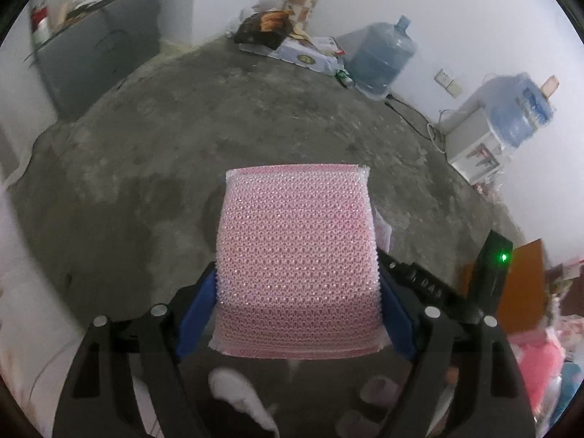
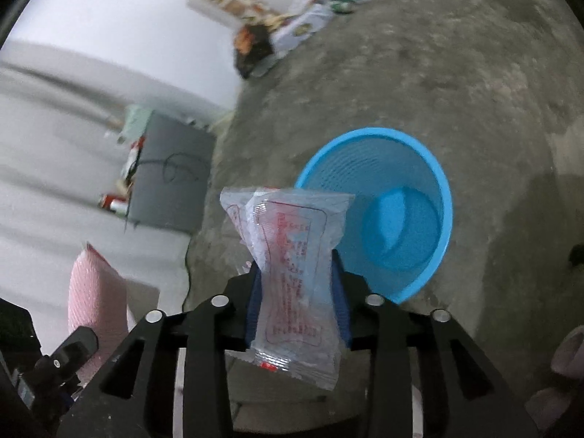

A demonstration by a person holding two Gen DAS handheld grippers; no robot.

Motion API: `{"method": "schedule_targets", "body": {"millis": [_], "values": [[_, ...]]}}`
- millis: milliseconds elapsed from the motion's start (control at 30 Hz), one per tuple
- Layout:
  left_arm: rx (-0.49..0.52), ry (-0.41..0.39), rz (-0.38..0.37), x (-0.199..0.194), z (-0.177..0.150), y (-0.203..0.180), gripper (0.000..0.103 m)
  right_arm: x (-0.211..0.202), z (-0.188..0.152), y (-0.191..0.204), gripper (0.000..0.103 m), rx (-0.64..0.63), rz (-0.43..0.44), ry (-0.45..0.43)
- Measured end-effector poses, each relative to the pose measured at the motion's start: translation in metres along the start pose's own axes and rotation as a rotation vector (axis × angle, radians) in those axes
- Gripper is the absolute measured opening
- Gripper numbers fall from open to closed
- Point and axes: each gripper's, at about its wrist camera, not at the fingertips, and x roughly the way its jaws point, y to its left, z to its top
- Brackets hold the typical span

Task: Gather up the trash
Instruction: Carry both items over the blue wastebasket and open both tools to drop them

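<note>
The right gripper (image 2: 297,292), jaws clamped across the waist of a clear, red-printed plastic wrapper (image 2: 292,266), hangs short of the round blue plastic wastebasket (image 2: 443,197), which lies ahead and to its right on the concrete floor (image 2: 474,84). The left gripper (image 1: 299,303) pinches a pink mesh sponge (image 1: 297,259), its view showing no basket.

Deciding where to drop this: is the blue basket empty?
Empty as far as visible: the blue basket shows bare floor inside; the wrapper hides its near-left edge.
</note>
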Motion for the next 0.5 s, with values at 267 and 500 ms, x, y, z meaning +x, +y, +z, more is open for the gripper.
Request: {"method": "schedule_targets", "body": {"millis": [267,500], "values": [[-0.012,0.031,0.003,0.064,0.023,-0.021,0.088,0.047,0.021,-0.043,0.067,0.098,-0.112,0.051],[0.004,-0.029,-0.029,0.044,0.009,-0.015,0.088,0.042,0.014,-0.045,0.073,0.088,-0.123,0.025]]}}
